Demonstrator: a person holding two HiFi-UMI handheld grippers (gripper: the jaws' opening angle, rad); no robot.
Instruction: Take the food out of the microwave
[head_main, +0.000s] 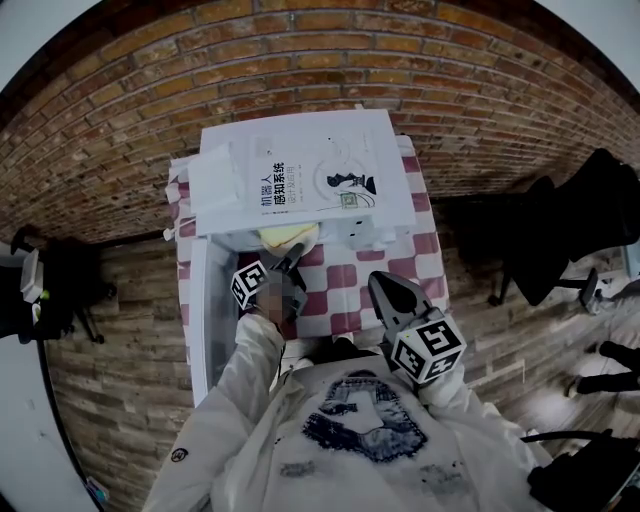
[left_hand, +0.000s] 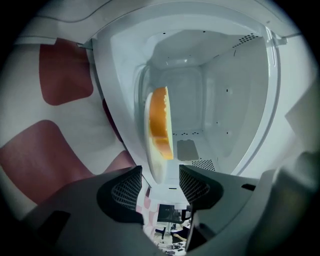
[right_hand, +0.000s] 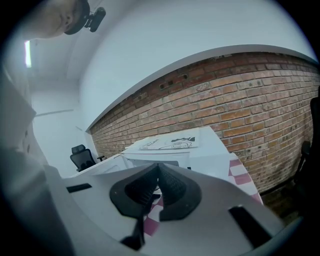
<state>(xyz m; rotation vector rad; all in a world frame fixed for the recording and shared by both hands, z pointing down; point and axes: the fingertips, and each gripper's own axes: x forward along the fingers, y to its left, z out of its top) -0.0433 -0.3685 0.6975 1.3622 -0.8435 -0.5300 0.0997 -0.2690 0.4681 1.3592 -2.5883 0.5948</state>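
— Brick wall (head_main: 330, 40) runs behind our table (head_main: 425, 250) with its red-and-white checked cloth. What stands on it?
— Our white microwave (left_hand: 235, 100), its door (head_main: 200, 310) swung open to our left, and a book (head_main: 320, 180) lying flat on top.
— And the food?
— We see the food (left_hand: 160, 120), orange on top and pale below, on a white plate (left_hand: 154, 162) at the mouth of the cavity.
— Where do we have the left gripper?
— Our left gripper (left_hand: 161, 175) reaches to that opening. Its jaws stand apart with the plate's near rim between them. We cannot tell whether either pad touches the rim.
— The right one?
— Our right gripper (right_hand: 158, 170) is raised near our chest, well apart from the plate, aimed toward the microwave and the wall. Its jaws are pressed together with nothing between them.
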